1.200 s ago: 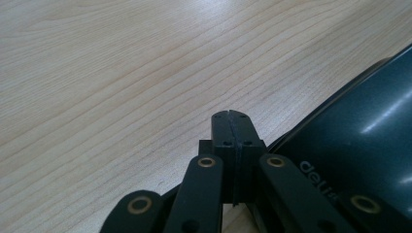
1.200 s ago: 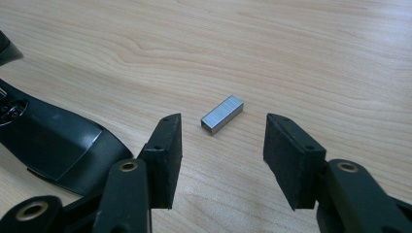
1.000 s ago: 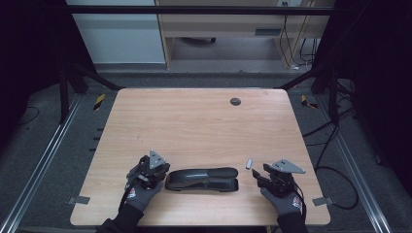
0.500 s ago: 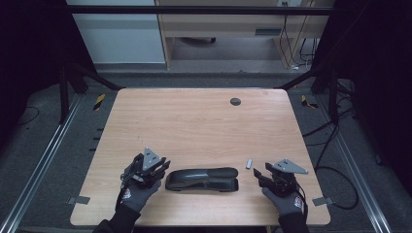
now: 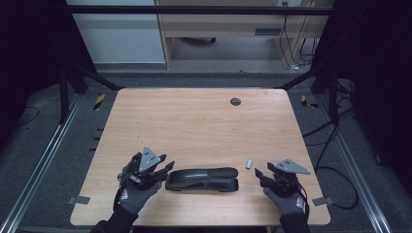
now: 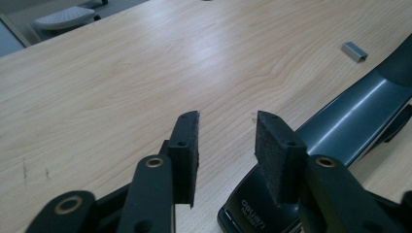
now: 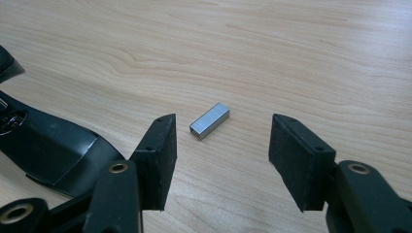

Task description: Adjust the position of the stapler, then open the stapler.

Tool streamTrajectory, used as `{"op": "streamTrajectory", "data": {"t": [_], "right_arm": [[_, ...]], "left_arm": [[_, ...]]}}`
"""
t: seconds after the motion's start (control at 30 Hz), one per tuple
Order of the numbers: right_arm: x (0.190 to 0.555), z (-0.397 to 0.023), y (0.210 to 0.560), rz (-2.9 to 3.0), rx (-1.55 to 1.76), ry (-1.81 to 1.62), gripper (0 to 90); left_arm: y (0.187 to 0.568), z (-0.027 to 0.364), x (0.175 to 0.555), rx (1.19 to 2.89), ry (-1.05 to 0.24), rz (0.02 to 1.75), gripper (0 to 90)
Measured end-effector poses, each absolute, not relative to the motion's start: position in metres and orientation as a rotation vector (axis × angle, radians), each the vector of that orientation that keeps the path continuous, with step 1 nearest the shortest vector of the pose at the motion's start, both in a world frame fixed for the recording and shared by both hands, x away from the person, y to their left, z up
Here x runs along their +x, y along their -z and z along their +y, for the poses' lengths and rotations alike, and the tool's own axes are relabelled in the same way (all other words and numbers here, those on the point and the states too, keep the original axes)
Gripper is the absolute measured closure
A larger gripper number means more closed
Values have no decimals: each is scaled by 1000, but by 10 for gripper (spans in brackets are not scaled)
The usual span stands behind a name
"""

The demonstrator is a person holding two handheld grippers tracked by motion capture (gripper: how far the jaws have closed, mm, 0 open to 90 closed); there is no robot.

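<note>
One small block of staples (image 7: 209,121) on the desk (image 5: 194,121), lying just ahead of the right gripper (image 7: 222,160) and in line with the gap between its fingers (image 7: 160,155), closer to the left-hand finger in the right gripper view. Long axis slanted across that gap, not square to it. Right fingers spread wide, nothing between them, not touching the block. Also seen in the high view (image 5: 249,163), between the stapler (image 5: 202,179) and the right gripper (image 5: 265,175), well nearer the right hand (image 5: 286,196) than the left. Stapler flat near the desk's front edge, lengthwise left to right. Left gripper (image 6: 226,160) at the stapler's near end, fingers just been opening, empty, one above the stapler's end.
</note>
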State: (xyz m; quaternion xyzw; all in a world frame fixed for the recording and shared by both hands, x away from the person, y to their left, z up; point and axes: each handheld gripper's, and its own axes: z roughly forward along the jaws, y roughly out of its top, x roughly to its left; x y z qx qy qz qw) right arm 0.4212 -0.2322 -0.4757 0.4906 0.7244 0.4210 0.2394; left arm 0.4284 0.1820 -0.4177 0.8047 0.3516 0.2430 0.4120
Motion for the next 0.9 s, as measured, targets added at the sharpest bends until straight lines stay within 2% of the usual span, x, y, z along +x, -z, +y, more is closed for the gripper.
{"op": "streamTrajectory", "data": {"t": [0.13,0.3,0.9], "right_arm": [[421,-234,475,1977,1349,-1157,433],[421,-235,475,1973,1354,-1156,430],[420,-237,475,1978,1341,-1156,433]], "left_arm": [[412,179,426,2032,-591,866,509],[405,175,421,2047,-589,835,465],[391,160,407,2097,-612,728,411]]}}
